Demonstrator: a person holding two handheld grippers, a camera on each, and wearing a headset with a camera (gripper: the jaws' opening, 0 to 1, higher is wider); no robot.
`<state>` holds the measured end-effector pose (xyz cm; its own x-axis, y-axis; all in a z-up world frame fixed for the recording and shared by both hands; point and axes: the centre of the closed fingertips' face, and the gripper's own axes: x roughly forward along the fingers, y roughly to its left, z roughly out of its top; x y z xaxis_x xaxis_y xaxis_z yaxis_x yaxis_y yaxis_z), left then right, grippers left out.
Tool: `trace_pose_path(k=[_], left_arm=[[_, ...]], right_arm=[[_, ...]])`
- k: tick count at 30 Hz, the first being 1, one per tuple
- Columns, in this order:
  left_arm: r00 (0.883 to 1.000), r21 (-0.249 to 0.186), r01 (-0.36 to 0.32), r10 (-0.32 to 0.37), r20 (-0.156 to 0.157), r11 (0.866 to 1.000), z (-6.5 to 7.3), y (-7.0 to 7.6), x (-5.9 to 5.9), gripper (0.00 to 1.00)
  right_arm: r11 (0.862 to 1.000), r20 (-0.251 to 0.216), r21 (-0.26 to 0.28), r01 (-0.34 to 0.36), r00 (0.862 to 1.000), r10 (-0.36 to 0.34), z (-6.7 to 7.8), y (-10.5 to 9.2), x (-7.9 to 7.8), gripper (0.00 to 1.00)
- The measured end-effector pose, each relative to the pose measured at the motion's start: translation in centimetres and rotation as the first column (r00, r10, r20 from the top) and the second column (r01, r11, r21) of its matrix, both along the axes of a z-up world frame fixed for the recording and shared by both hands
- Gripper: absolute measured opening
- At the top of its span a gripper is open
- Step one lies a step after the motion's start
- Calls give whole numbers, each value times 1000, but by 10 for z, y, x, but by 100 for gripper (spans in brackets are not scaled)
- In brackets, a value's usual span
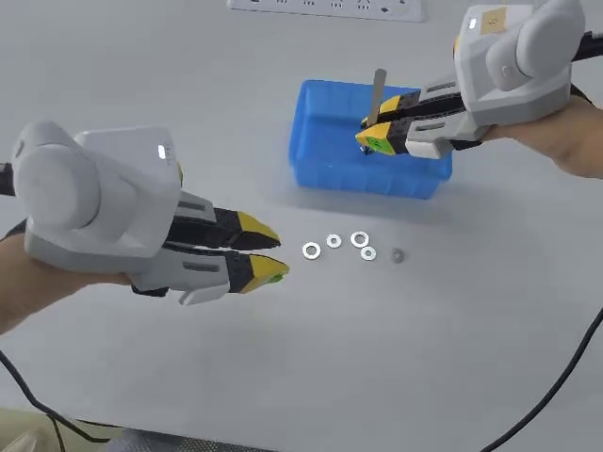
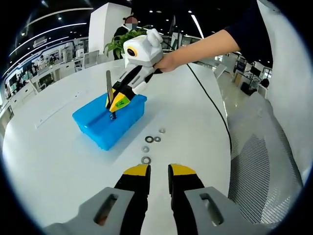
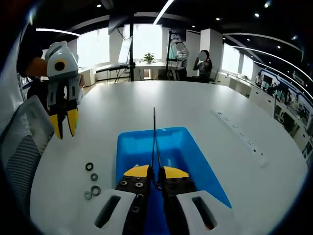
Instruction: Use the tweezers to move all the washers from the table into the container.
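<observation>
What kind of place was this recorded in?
Probably a large open-plan office or showroom: a big white table with a power strip, a mesh office chair, a potted plant, and people standing behind under ceiling strip lights.

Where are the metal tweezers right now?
In the head view, upper right, the thin grey metal tweezers are clamped in the right hand-held gripper, tips down over the blue rectangular plastic container.
</observation>
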<state>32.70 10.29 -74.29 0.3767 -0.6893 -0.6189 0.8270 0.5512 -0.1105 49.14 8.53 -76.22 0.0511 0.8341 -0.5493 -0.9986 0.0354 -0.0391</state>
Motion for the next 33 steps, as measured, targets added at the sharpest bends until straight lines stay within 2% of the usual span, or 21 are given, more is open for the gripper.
trace_pose_path(k=[8,10,15,27,33], left_arm=[[1000,2,-13,13,-1,1000,-1,3,1,19],[1000,3,-15,15,-4,1000,-2,3,1,19],[1000,5,-15,15,-10,1000,-3,3,0,19],[1000,12,-19,19,-3,1000,-1,6,-2,19],[1000,14,-29,29,9,999,3,11,5,19]], right_arm=[[1000,-18,-11,-2,1000,2,-10,-4,-3,9],[1000,-25,4,7,1000,-7,-8,-1,-3,9],[1000,-19,-3,0,1000,0,-6,-2,-5,10],[1000,-23,17,16,1000,-15,1,1,-8,10],[999,-20,29,19,1000,-18,7,4,-9,10]])
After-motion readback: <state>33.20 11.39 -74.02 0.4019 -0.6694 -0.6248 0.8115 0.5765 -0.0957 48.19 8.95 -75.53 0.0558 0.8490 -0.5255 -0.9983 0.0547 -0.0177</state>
